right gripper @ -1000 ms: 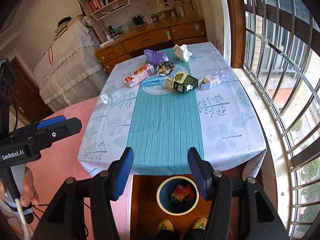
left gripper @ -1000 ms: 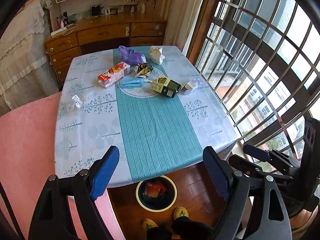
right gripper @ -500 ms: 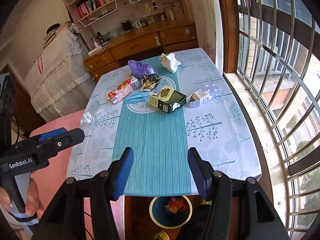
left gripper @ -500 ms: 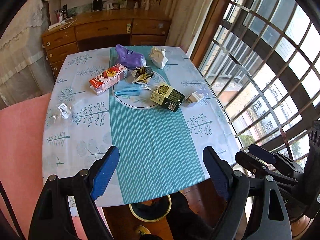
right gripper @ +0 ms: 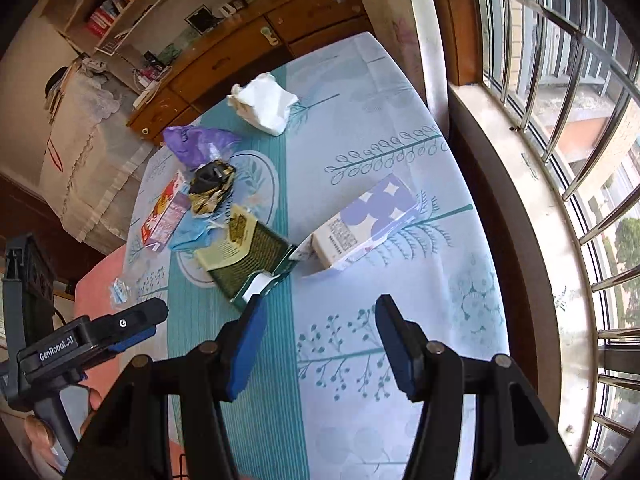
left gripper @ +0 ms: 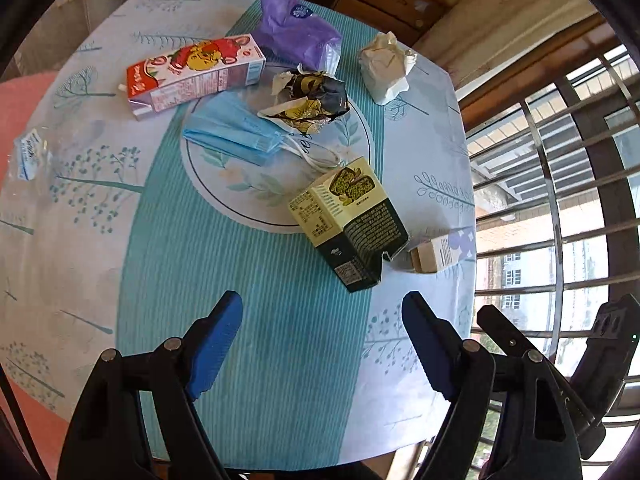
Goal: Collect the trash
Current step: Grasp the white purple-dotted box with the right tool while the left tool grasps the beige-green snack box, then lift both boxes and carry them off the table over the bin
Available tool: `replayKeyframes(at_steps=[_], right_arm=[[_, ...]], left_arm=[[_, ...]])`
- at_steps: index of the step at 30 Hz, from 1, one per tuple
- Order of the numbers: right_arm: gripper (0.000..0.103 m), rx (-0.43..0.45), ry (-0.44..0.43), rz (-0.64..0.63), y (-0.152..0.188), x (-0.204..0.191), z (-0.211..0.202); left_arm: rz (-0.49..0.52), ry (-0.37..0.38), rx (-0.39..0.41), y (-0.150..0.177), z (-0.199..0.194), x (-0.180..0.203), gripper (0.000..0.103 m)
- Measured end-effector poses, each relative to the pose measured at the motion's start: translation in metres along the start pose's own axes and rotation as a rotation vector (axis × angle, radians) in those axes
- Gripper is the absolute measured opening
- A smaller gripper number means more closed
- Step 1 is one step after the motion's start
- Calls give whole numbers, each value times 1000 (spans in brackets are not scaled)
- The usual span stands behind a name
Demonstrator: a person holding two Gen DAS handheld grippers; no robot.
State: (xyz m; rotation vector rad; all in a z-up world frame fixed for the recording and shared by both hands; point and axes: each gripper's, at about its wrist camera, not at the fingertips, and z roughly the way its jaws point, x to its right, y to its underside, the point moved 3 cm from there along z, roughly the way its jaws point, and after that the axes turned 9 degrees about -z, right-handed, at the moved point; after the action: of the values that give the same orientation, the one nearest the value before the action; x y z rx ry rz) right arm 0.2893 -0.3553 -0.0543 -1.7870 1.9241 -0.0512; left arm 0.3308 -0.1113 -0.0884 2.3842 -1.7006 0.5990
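Note:
Trash lies on the patterned tablecloth [left gripper: 80, 240]: a red juice carton [left gripper: 192, 76], a purple bag [left gripper: 296, 28], crumpled white paper [left gripper: 384, 68], a black-and-gold wrapper [left gripper: 308, 100], a blue face mask [left gripper: 232, 128], a green-and-cream box [left gripper: 348, 224] and a purple-and-white carton [right gripper: 368, 220]. My left gripper [left gripper: 322, 300] hovers just short of the green box; its jaws are closing a little with nothing between them. My right gripper [right gripper: 322, 304] hangs open just short of the purple-and-white carton and the green box [right gripper: 248, 256], holding nothing.
A clear plastic wrapper [left gripper: 28, 154] lies near the table's left edge. Barred windows [right gripper: 560, 80] run along the right side. A wooden dresser [right gripper: 240, 52] stands behind the table. A pink surface [left gripper: 20, 96] borders the left. A hand [right gripper: 36, 428] holds the left gripper's handle.
Both grippers have moved forward and down over the table, so the trash looks much closer. The bin on the floor by the near edge has dropped out of view.

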Motion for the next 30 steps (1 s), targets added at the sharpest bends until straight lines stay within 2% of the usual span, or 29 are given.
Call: replayKeyframes(at_steps=[7,13,22,25,27,30], right_arm=[[57,-118,-59,104,-38,25,50],[57,-180,-62,112,-55,25,78],[57,-220,3,83,-71,27,96],[57,-220,19,57,-76,25,97],[54,-218,33,36,-78,24,97],[49,-217,48,-7,-77,23,98]], left_arm=[[-157,-11,-49,-20,48,-1,80],[-209,-27,-46,-22,68,-3,80],[-230,-24,-62,-24,91,13,63],[-233,-26,-68,-24,98,20,53],[-234,-37,-72,-26,102,23,46],[-245,-58,-62,-28,103,25,42]])
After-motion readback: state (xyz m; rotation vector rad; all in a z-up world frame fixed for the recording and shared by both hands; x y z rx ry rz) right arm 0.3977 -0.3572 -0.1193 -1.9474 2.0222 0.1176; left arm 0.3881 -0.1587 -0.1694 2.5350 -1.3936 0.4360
